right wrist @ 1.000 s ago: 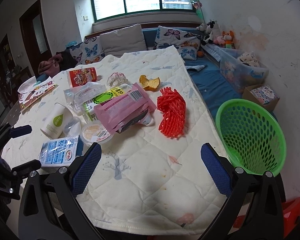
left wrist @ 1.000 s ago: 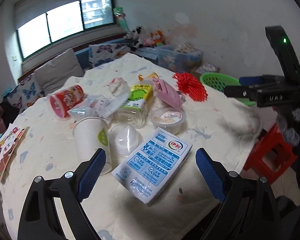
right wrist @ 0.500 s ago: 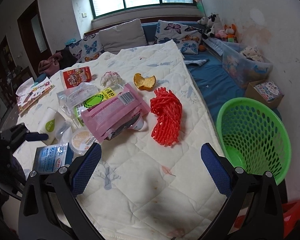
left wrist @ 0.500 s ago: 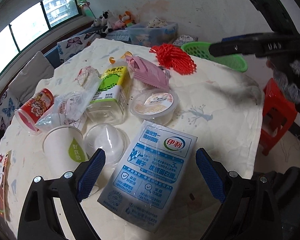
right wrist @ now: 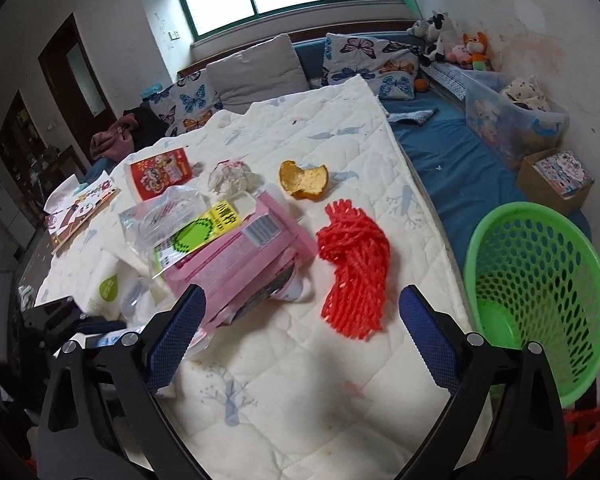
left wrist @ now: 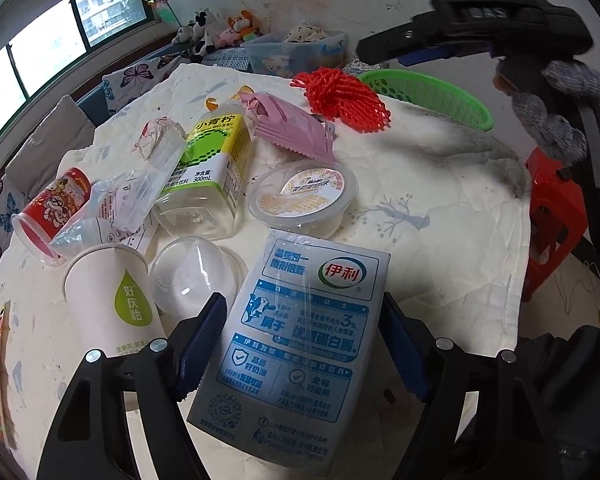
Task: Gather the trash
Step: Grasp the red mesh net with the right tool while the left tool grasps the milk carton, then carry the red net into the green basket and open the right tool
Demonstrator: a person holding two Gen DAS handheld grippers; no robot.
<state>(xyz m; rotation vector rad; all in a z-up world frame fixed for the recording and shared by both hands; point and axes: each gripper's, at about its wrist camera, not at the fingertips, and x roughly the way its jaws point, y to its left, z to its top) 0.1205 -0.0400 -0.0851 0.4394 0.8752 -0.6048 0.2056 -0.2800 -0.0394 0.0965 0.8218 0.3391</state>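
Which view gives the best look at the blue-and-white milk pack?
The left wrist view: the milk pack lies flat, label up, filling the space between the open fingers of the left hand-held gripper. In the right wrist view only a sliver of it shows at the left edge, behind the other trash and the left hand-held gripper's frame.

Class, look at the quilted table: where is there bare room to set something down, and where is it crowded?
Free: the quilt between the red foam net and the near edge, and the far end beyond the orange peel. Crowded: the pile around the pink wrapper and lime bottle.
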